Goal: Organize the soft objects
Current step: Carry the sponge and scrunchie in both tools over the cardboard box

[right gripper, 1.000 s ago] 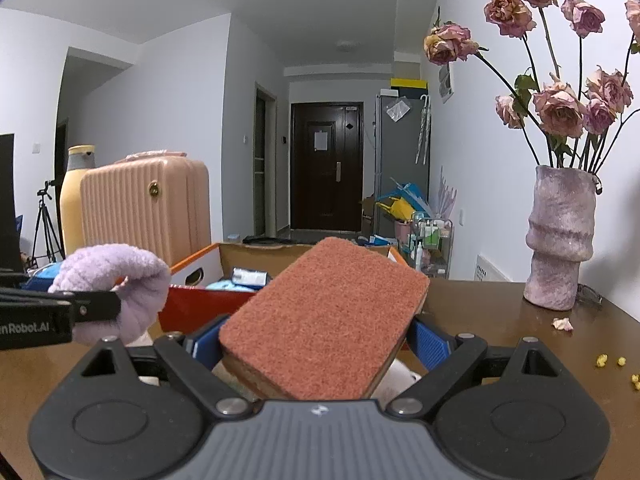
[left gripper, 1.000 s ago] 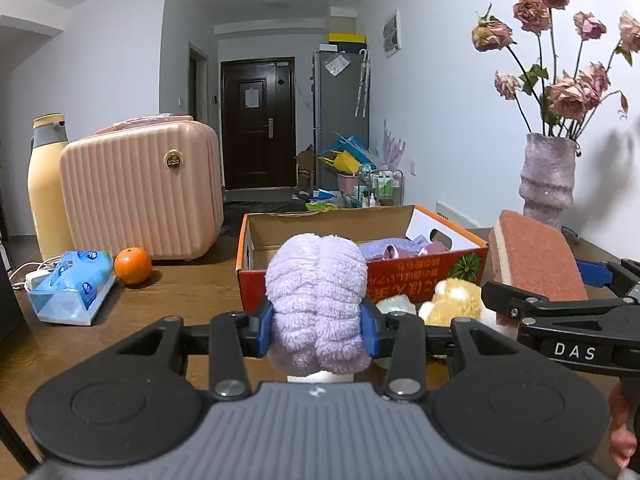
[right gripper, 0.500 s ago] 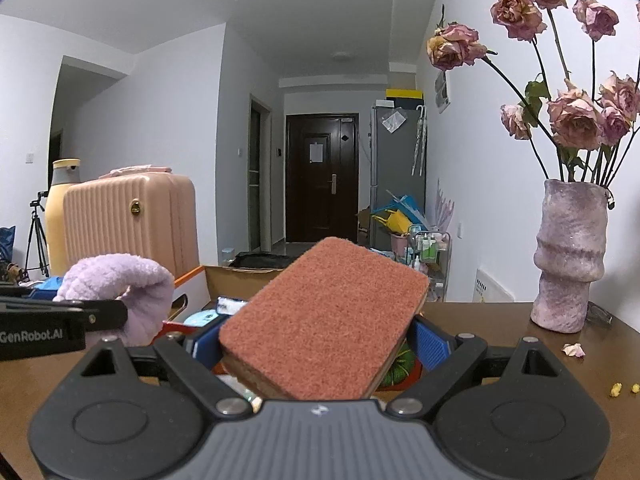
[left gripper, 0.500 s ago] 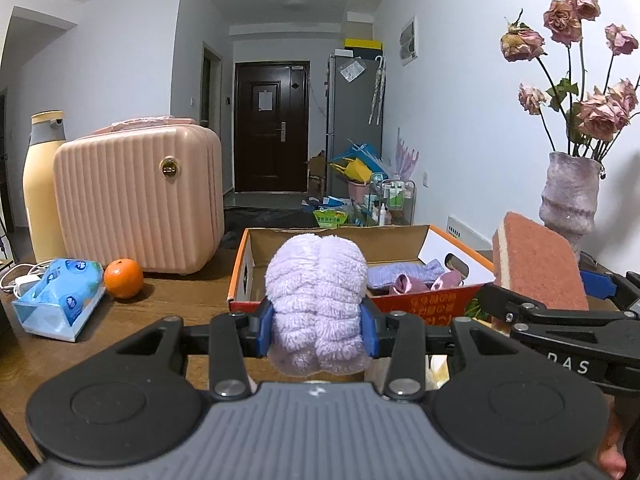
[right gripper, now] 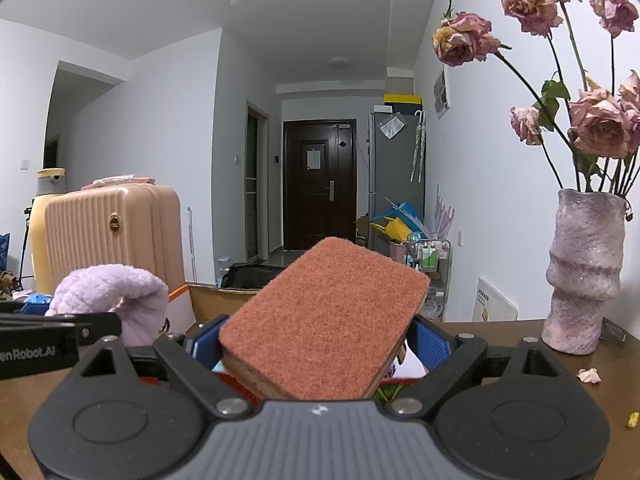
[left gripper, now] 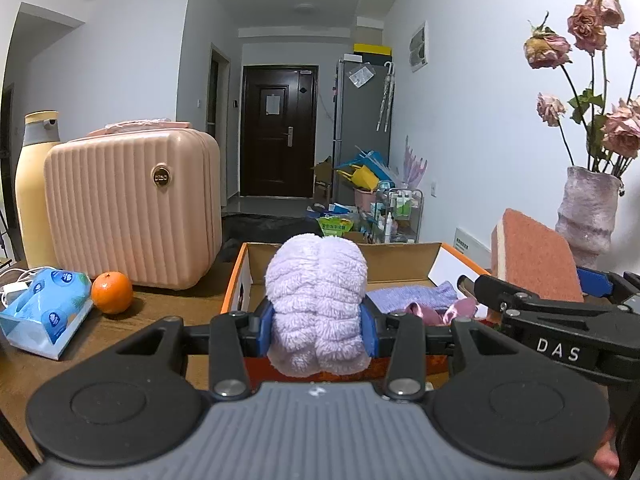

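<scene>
My left gripper is shut on a fluffy lilac cloth, squeezed between its blue pads. It hangs at the near edge of an open orange cardboard box that holds purple and pink soft items. To its right the right gripper's arm carries a rust-red scouring sponge. In the right wrist view my right gripper is shut on that sponge, held flat and tilted above the box. The lilac cloth shows at the left.
A pink ribbed suitcase, a yellow bottle, an orange and a blue tissue pack sit left on the wooden table. A purple vase with dried roses stands at the right, petals near it.
Both grippers have moved forward toward the box with their loads; the box now sits closer and lower in both views, and its inside shows more. Both grips are unchanged.
</scene>
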